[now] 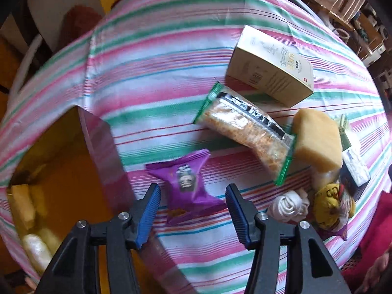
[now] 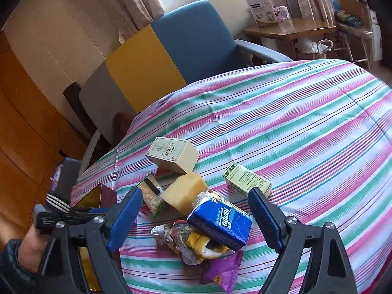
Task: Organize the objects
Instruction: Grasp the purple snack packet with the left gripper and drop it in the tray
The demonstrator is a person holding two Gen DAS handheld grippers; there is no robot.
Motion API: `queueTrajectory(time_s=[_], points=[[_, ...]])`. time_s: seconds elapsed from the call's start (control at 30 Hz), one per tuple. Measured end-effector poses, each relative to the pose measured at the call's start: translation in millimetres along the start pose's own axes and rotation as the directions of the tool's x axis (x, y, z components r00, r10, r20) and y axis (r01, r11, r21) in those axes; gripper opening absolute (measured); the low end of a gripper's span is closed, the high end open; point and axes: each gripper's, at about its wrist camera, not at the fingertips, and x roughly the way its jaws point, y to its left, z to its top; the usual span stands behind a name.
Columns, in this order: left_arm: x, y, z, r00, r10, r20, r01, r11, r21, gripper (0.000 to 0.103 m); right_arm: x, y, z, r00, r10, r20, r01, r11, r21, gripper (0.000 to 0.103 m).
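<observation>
My left gripper [image 1: 193, 210] is open, its jaws either side of a purple snack packet [image 1: 187, 189] lying on the striped tablecloth [image 1: 159, 85]. Beyond lie a green-edged zip bag of snacks [image 1: 245, 129], a cream box [image 1: 272, 68], a yellow sponge [image 1: 318, 139], a white sock roll [image 1: 289, 205] and a yellow cloth bundle [image 1: 330, 210]. My right gripper [image 2: 196, 215] is open above a blue tissue pack [image 2: 220, 223] resting on the bundle [image 2: 196, 242]. The sponge [image 2: 186, 191], cream box [image 2: 171, 156], a green box [image 2: 247, 181] and another purple packet [image 2: 223, 272] lie around it.
An open box [image 1: 36, 191] at the table's left edge holds yellow and white items. A blue and yellow chair [image 2: 171, 56] stands beyond the table. A wooden side table [image 2: 289, 29] with boxes stands by the window. The left gripper and hand [image 2: 49, 218] show at the lower left.
</observation>
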Motion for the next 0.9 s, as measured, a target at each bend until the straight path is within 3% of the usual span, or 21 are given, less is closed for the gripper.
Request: queueTrajectory(time_s=[0.07, 0.1, 0.13, 0.27, 0.37, 0.43, 0.53, 0.73, 0.8, 0.9], points=[[2, -3, 1, 0.999, 0.009, 0.031, -0.010, 1.000, 0.019, 0.053, 0, -1, 0, 1.000, 0.000, 0.002, 0.000, 1.000, 0.004, 0.088], [3, -5, 1, 0.999, 0.004, 0.044, -0.005, 1.000, 0.021, 0.040, 0, -1, 0, 1.000, -0.004, 0.004, 0.004, 1.000, 0.003, 0.088], [2, -7, 0, 0.998, 0.000, 0.070, -0.002, 1.000, 0.024, 0.033, 0, -1, 1, 1.000, -0.010, 0.006, 0.010, 1.000, 0.000, 0.088], [-7, -16, -18, 0.988, -0.045, 0.149, 0.036, 0.997, 0.066, 0.031, -3, -11, 4, 0.997, -0.069, 0.032, 0.068, 0.997, 0.024, 0.073], [-23, -20, -47, 0.973, -0.092, 0.211, 0.073, 0.993, 0.097, 0.031, 2, -26, 6, 0.997, -0.074, -0.001, 0.074, 0.993, 0.091, 0.062], [-35, -16, -67, 0.965, -0.112, 0.236, 0.086, 0.989, 0.119, 0.031, 6, -29, 6, 0.997, -0.070, -0.025, 0.073, 0.992, 0.104, 0.061], [-54, -22, -108, 0.947, -0.175, 0.270, 0.134, 0.977, 0.164, 0.031, 14, -28, 5, 0.992, -0.105, -0.063, 0.110, 0.990, 0.089, 0.061], [-68, -28, -132, 0.922, -0.267, 0.280, 0.217, 0.956, 0.198, 0.031, 29, -29, -1, 0.986, -0.076, -0.147, 0.090, 0.992, 0.094, 0.062], [-76, -25, -147, 0.914, -0.289, 0.286, 0.240, 0.951, 0.194, 0.031, 34, -28, -3, 0.985, -0.057, -0.166, 0.074, 0.992, 0.098, 0.075], [-79, -16, -159, 0.908, -0.303, 0.290, 0.257, 0.948, 0.185, 0.031, 39, -25, -7, 0.981, -0.028, -0.191, 0.048, 0.994, 0.103, 0.087]])
